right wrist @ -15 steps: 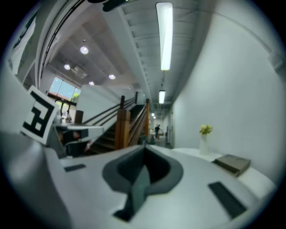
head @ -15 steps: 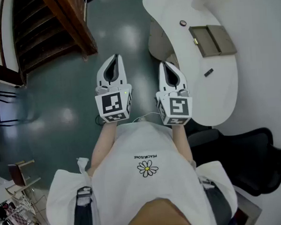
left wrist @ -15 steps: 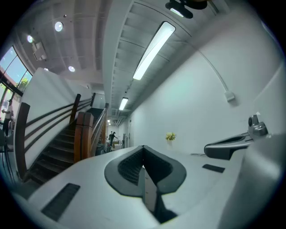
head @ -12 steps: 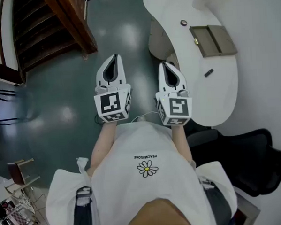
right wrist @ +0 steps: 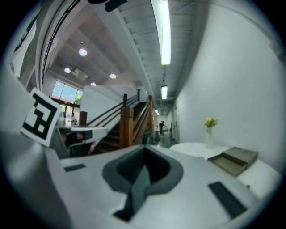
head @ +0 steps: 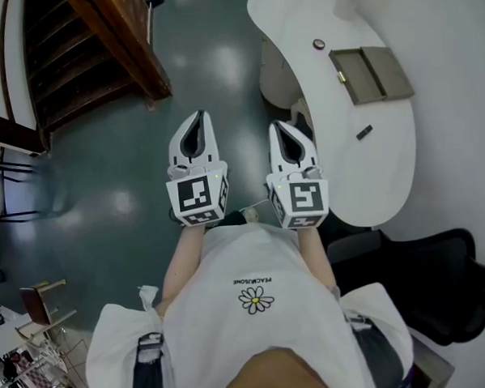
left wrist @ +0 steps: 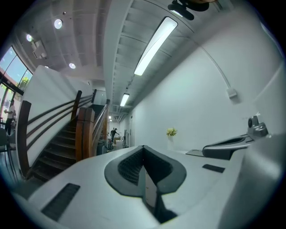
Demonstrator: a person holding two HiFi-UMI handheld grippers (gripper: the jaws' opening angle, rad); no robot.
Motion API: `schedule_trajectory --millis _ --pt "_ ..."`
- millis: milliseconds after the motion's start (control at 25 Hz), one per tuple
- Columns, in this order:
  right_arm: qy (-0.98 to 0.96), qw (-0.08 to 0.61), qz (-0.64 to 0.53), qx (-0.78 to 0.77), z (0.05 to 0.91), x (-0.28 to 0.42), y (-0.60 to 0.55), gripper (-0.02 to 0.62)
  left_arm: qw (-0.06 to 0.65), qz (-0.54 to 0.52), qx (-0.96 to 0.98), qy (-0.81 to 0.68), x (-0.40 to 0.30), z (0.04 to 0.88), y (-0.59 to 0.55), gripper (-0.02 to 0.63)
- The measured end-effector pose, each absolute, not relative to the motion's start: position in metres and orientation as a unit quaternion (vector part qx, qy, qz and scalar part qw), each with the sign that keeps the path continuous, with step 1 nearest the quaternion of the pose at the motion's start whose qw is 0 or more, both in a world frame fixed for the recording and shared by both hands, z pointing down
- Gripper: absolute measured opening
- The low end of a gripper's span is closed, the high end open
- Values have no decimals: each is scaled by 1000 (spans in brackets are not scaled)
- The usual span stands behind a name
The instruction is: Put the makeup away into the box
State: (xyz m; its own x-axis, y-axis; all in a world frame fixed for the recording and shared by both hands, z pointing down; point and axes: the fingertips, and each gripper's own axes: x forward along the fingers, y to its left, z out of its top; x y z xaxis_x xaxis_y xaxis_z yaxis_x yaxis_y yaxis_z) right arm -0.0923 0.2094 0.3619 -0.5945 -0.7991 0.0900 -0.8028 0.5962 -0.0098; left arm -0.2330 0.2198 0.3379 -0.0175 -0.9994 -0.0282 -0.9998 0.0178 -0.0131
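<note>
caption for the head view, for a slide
Left tongs and right tongs, both shut and empty, beside a white table bearing an open box.

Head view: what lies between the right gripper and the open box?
In the head view, only bare white table separates the right gripper from the box; the small dark item sits off to one side.

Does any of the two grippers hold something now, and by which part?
Nothing is held. The left gripper and the right gripper both have jaws shut, with nothing between them.
</note>
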Motion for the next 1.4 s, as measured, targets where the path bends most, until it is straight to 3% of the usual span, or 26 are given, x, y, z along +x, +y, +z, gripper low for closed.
schedule_trajectory --millis 480,800,1080,1400 --pt "-889 1 35 456 360 -82 201 29 15 20 -711 703 -230 340 206 18" --pt "-885 7 15 465 359 -80 152 29 14 39 -722 691 -226 343 152 18" --pt "-866 -36 15 499 353 -89 96 29 26 41 -712 700 -250 345 108 18" --pt "-872 -9 38 487 376 -129 20 29 17 45 -714 699 -278 346 29 18"
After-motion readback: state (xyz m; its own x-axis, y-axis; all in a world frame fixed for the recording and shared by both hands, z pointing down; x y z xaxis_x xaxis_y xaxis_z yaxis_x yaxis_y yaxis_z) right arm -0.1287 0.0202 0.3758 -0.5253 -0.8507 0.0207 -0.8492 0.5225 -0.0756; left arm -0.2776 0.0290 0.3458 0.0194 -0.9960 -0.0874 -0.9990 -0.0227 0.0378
